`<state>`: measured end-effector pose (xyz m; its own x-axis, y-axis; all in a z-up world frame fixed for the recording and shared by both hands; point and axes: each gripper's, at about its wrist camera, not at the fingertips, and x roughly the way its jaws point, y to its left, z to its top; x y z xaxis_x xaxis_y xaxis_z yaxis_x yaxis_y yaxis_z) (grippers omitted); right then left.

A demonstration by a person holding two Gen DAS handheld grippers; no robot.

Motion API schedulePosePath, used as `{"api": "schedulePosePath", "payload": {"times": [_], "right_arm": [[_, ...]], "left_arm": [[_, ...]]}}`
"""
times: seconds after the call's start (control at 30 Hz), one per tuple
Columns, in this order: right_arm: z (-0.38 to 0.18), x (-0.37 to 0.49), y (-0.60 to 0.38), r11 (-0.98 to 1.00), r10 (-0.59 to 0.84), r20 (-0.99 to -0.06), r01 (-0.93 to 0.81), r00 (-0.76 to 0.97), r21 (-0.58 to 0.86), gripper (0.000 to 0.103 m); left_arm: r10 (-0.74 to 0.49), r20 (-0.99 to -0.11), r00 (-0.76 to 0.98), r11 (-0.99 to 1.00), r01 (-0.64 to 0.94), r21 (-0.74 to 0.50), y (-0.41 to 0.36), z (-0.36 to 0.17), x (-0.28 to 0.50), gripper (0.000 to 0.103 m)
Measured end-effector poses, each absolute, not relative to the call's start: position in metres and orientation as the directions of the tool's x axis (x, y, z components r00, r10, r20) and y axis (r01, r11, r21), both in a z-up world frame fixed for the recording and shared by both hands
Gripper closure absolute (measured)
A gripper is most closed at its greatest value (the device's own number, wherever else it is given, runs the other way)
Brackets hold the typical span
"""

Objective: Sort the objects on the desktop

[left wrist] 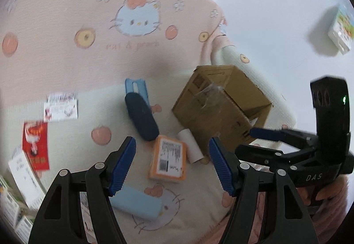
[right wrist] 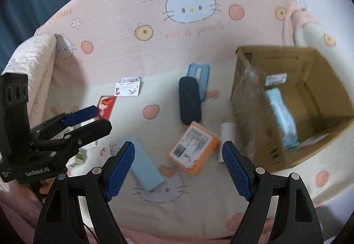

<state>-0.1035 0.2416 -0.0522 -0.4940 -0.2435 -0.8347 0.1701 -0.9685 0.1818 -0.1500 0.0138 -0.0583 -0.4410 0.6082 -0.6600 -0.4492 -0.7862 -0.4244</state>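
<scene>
Right wrist view: right tool [right wrist: 178, 168] spread wide, empty, over orange box [right wrist: 194, 147]; left tool [left wrist: 172, 164] likewise wide. Cardboard box [right wrist: 287, 111] at blanket's [right wrist: 154, 49] right edge holds blue packet [right wrist: 282, 115].

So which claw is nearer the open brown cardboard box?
Right. The right claw hangs open with one finger just left of the open brown cardboard box; the left claw, also open, hovers farther left, over the orange labelled box.

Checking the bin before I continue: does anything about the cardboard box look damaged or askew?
Yes. The cardboard box has crumpled clear tape peeling off its near wall, and the box sits skewed to the blanket's edge.
</scene>
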Motion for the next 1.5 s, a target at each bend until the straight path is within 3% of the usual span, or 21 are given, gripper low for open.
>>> {"api": "schedulePosePath", "payload": {"times": [0.33, 0.6, 0.73, 0.83, 0.9, 0.97, 1.13, 1.5], "right_arm": [[-0.15, -0.098, 0.212, -0.911, -0.41, -0.856, 0.113, -0.315, 0.396, 0.023], [-0.198, -0.105, 0.202, -0.904, -0.421, -0.868, 0.038, -0.263, 0.426, 0.024], [-0.215, -0.104, 0.205, -0.897, -0.426, -0.871, -0.007, -0.245, 0.441, 0.041], [-0.22, -0.107, 0.217, -0.89, -0.421, -0.868, -0.063, -0.264, 0.451, 0.048], [-0.219, -0.11, 0.229, -0.875, -0.427, -0.852, -0.1, -0.303, 0.474, 0.06], [-0.216, -0.111, 0.236, -0.866, -0.436, -0.836, -0.096, -0.334, 0.491, 0.096], [-0.216, -0.118, 0.247, -0.885, -0.384, -0.848, -0.116, -0.366, 0.451, 0.096], [-0.242, -0.136, 0.293, -0.815, -0.386, -0.851, -0.302, -0.355, 0.495, 0.096]], "left_arm": [[0.521, -0.75, -0.407, -0.854, -0.242, -0.461, -0.058, -0.132, -0.142, 0.031], [0.492, -0.816, -0.303, -0.871, -0.18, -0.458, -0.083, -0.182, -0.138, 0.031], [0.519, -0.812, -0.267, -0.855, -0.169, -0.491, -0.077, -0.193, -0.146, 0.031], [0.536, -0.799, -0.271, -0.844, -0.195, -0.5, -0.067, -0.189, -0.153, 0.031], [0.548, -0.789, -0.277, -0.835, -0.22, -0.504, -0.059, -0.187, -0.159, 0.032], [0.563, -0.781, -0.27, -0.825, -0.252, -0.507, -0.046, -0.186, -0.167, 0.039], [0.597, -0.775, -0.208, -0.791, -0.312, -0.526, -0.004, -0.193, -0.185, 0.053], [0.602, -0.794, -0.082, -0.766, -0.342, -0.545, 0.064, -0.226, -0.205, 0.054]]}}
